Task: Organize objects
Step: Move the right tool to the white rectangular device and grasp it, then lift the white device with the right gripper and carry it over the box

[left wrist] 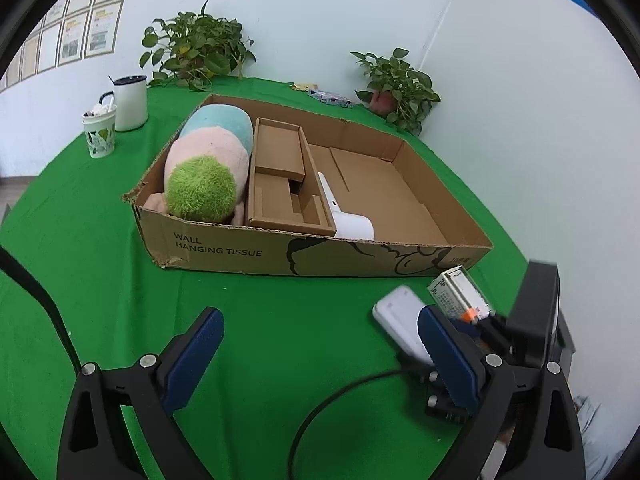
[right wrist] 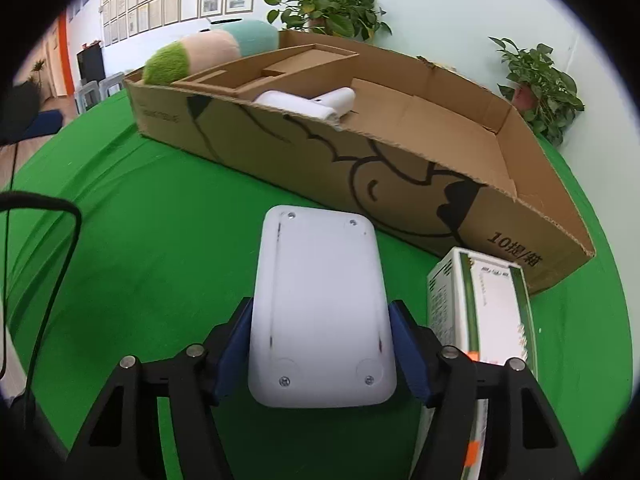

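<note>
The white device (right wrist: pixel 320 304) fills the middle of the right wrist view, underside up with four screws showing, and its near end hides the gap between the right gripper (right wrist: pixel 320 344) pads. The blue fingers (right wrist: pixel 404 344) sit tight against both of its long sides, so the device is clamped. Beside it stands a green-and-white carton (right wrist: pixel 480 312), its lower part cut off behind the right finger; its print is too small to read. From the left wrist view the device (left wrist: pixel 400 320) is half covered by that camera's own blue finger. The left gripper (left wrist: pixel 320 356) hangs spread wide with nothing in it, tilted down over the green cloth (left wrist: pixel 280 320). Both items lie just in front of the cardboard box (left wrist: pixel 240 248), which holds a plush toy (left wrist: pixel 204 172), an insert (left wrist: pixel 280 184) and a white tool (left wrist: pixel 352 224).
</note>
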